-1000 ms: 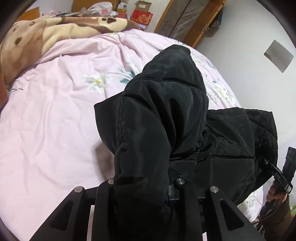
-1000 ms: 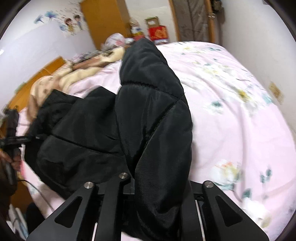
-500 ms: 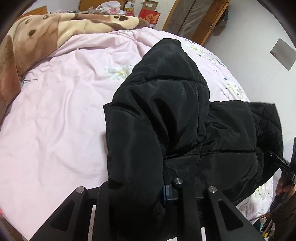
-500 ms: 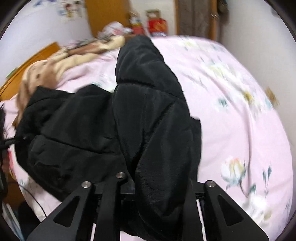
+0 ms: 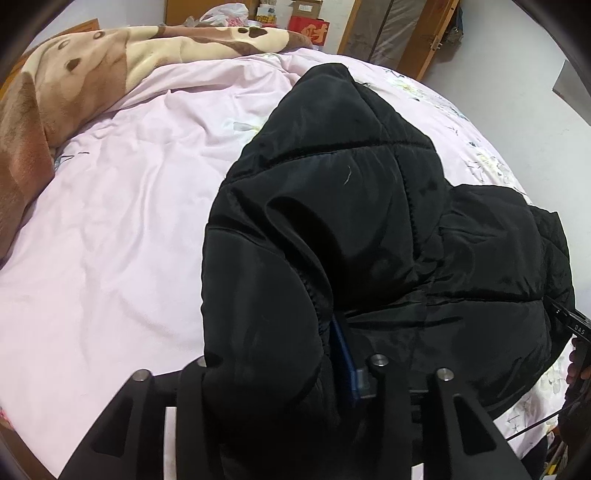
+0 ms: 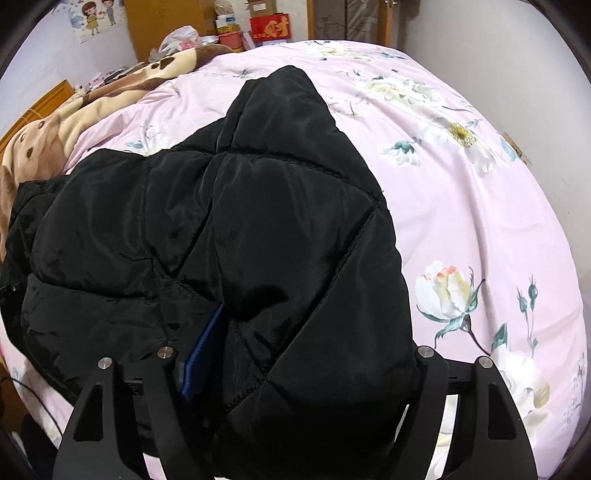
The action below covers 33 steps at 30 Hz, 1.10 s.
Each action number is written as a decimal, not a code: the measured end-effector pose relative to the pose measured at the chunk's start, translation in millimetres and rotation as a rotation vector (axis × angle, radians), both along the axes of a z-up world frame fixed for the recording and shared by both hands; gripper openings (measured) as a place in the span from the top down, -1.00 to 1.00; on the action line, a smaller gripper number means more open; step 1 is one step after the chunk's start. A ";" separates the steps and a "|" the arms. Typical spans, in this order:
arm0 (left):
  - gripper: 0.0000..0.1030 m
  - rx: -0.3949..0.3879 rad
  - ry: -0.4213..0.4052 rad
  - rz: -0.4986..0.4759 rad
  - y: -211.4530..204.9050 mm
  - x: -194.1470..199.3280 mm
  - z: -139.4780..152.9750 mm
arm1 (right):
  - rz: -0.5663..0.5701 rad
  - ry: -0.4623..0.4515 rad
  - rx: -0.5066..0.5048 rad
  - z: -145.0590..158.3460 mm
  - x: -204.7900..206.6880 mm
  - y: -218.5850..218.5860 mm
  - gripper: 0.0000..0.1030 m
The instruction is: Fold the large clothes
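On the bed — black jacket lengthwise, pointing away.

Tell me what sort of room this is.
Most likely a home bedroom: a bed under a pink floral duvet cover, a brown and cream fleece blanket at its head, and a wooden wardrobe by the wall.

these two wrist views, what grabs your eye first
A puffy black jacket fills the middle of both views, heaped on a pink floral bedspread. Its folds lie between the fingers of each hand-held gripper, left and right. A brown paw-print blanket lies at the far left.
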<state>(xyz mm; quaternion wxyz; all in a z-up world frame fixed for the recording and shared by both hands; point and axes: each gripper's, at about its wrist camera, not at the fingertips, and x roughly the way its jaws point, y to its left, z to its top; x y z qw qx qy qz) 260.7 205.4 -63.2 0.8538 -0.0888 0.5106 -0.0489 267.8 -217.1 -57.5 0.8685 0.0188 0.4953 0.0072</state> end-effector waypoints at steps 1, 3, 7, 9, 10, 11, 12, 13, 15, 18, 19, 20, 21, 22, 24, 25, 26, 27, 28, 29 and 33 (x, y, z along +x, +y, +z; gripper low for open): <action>0.09 -0.004 0.001 0.004 0.5 -1.7 -3.6 | -0.005 -0.001 -0.002 -2.5 -6.5 -5.3 -0.52; 0.04 -0.002 0.002 0.016 -0.8 -6.1 -5.5 | -0.015 -0.004 0.007 -2.6 -12.3 -5.8 -0.53; -0.03 -0.001 0.007 0.032 1.7 -14.5 -6.9 | -0.041 -0.049 0.024 3.4 -22.2 -10.7 -0.53; -0.09 0.001 0.010 0.042 3.1 -18.5 -8.4 | -0.044 -0.078 0.009 7.5 -26.6 -10.2 -0.54; -0.17 0.008 0.011 0.052 3.1 -20.7 -7.4 | -0.046 -0.082 0.001 8.9 -27.8 -10.0 -0.54; -0.19 0.013 0.014 0.062 9.6 -16.4 -11.0 | -0.047 -0.081 -0.003 9.7 -29.2 -10.1 -0.54; -0.25 0.020 0.013 0.072 10.5 -17.8 -10.1 | -0.047 -0.080 -0.007 11.6 -30.2 -9.9 -0.54; -0.27 0.024 0.012 0.078 11.8 -18.8 -10.4 | -0.048 -0.084 -0.009 14.6 -31.6 -10.3 -0.54; -0.28 0.034 0.012 0.086 14.2 -21.2 -5.7 | -0.053 -0.100 -0.011 22.0 -35.2 -12.3 -0.54; -0.29 0.051 -0.017 0.105 16.1 -29.0 8.6 | -0.097 -0.180 -0.094 44.0 -45.2 -15.4 -0.54; -0.29 0.054 -0.030 0.110 16.3 -31.9 13.5 | -0.106 -0.203 -0.117 49.8 -49.0 -15.7 -0.55; -0.30 0.056 -0.040 0.118 17.2 -36.0 16.3 | -0.106 -0.232 -0.134 57.2 -54.0 -15.7 -0.55; -0.30 0.069 -0.051 0.134 17.0 -40.8 21.0 | -0.089 -0.255 -0.128 64.5 -60.1 -15.2 -0.55; -0.31 0.084 -0.063 0.145 16.6 -45.7 25.3 | -0.065 -0.263 -0.114 68.4 -64.9 -13.9 -0.55; -0.32 0.099 -0.077 0.162 16.1 -55.8 32.6 | -0.008 -0.276 -0.091 72.5 -77.6 -8.5 -0.55; -0.32 0.104 -0.093 0.165 16.3 -61.1 36.2 | 0.016 -0.282 -0.079 71.7 -85.1 -4.8 -0.55; -0.33 0.104 -0.097 0.169 15.7 -66.9 37.8 | 0.036 -0.281 -0.066 69.4 -89.2 -0.7 -0.55; -0.33 0.098 -0.095 0.174 14.6 -72.5 38.4 | 0.075 -0.262 -0.046 61.8 -93.5 4.3 -0.55; -0.33 0.084 -0.091 0.172 14.1 -76.4 37.1 | 0.094 -0.239 -0.040 53.4 -93.3 7.8 -0.55; -0.33 0.077 -0.088 0.171 12.7 -79.4 36.1 | 0.100 -0.221 -0.042 46.1 -93.0 9.3 -0.55; -0.33 0.073 -0.037 0.193 11.1 -85.2 21.8 | 0.094 -0.078 -0.059 -2.8 -70.4 17.5 -0.55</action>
